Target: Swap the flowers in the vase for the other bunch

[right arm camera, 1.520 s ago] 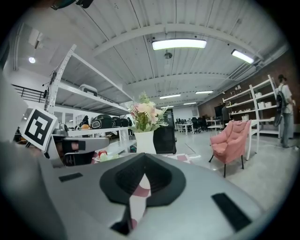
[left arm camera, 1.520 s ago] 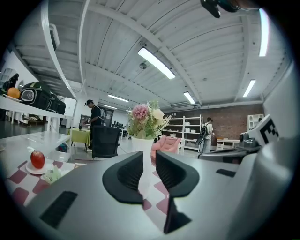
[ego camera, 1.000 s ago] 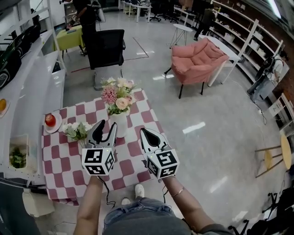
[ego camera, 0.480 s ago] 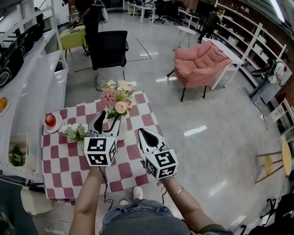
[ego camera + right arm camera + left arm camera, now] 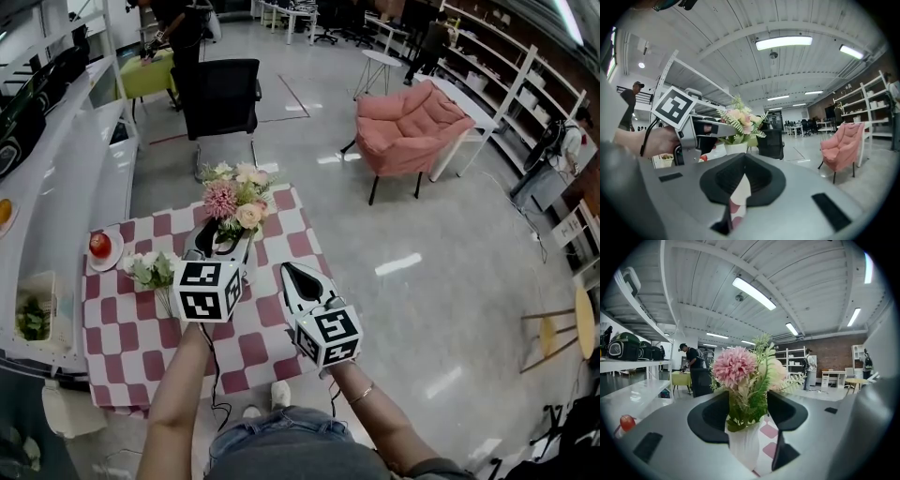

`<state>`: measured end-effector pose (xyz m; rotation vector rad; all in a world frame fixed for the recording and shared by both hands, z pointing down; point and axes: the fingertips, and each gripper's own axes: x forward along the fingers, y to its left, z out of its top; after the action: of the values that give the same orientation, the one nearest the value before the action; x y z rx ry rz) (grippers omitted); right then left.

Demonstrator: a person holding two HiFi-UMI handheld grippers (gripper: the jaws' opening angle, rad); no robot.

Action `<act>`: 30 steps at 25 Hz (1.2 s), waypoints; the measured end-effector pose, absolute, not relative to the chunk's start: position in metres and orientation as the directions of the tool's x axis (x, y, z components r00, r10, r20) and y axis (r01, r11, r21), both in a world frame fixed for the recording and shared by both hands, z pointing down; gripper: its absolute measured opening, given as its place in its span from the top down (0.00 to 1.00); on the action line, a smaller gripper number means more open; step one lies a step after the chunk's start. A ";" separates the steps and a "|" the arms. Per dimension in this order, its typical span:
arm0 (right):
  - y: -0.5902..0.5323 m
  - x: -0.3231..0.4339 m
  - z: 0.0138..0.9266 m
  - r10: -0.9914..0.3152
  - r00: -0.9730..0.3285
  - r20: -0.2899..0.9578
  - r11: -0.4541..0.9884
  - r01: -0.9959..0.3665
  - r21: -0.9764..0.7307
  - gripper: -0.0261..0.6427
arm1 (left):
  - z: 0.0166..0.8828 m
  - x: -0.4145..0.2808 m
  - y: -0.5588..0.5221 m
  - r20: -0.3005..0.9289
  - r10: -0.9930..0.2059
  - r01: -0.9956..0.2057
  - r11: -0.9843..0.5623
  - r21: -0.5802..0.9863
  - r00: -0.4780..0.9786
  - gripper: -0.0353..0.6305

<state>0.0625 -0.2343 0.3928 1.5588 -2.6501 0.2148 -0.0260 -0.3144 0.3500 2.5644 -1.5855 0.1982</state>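
Open-plan office floor: white rack shelving (image 5: pixel 502 70), black office chair (image 5: pixel 220 94), pink armchair (image 5: pixel 412 127), strip lights (image 5: pixel 753 293), brick back wall (image 5: pixel 832 352).

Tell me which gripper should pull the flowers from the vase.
The left gripper. Its jaws, which have just been opening, flank the flowers just above the vase; the right gripper hangs back, jaws shut.

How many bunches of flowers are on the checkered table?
2. The pink and cream bunch stands in the white vase at the table's far side. The white bunch is left of it, near the red apple. None seem hidden.
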 end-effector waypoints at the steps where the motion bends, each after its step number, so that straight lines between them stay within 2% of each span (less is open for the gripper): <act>1: -0.234 0.063 0.394 -0.865 -0.486 0.125 0.477 -0.874 -0.091 0.94 | 0.353 -0.025 -0.316 0.184 -0.879 -0.896 -0.443 0.031 0.440 0.57; 8: -0.233 0.067 0.400 -0.865 -0.482 0.143 0.473 -0.876 -0.094 0.95 | 0.358 -0.020 -0.322 0.223 -0.878 -0.902 -0.430 0.016 0.423 0.59; 16: -0.233 0.066 0.405 -0.863 -0.481 0.152 0.471 -0.876 -0.098 0.95 | 0.363 -0.024 -0.327 0.257 -0.892 -0.920 -0.391 -0.031 0.371 0.71; 24: -0.232 0.063 0.404 -0.860 -0.487 0.151 0.477 -0.873 -0.099 0.95 | 0.362 -0.024 -0.324 0.242 -0.908 -0.929 -0.365 -0.057 0.341 0.81; 30: -0.232 0.064 0.402 -0.864 -0.482 0.148 0.472 -0.876 -0.099 0.95 | 0.356 -0.023 -0.320 0.207 -0.920 -0.933 -0.354 -0.069 0.334 0.84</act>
<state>0.0641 -0.2318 0.4017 1.5561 -2.6276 0.2469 -0.0232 -0.3202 0.3558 2.5145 -1.7480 0.3246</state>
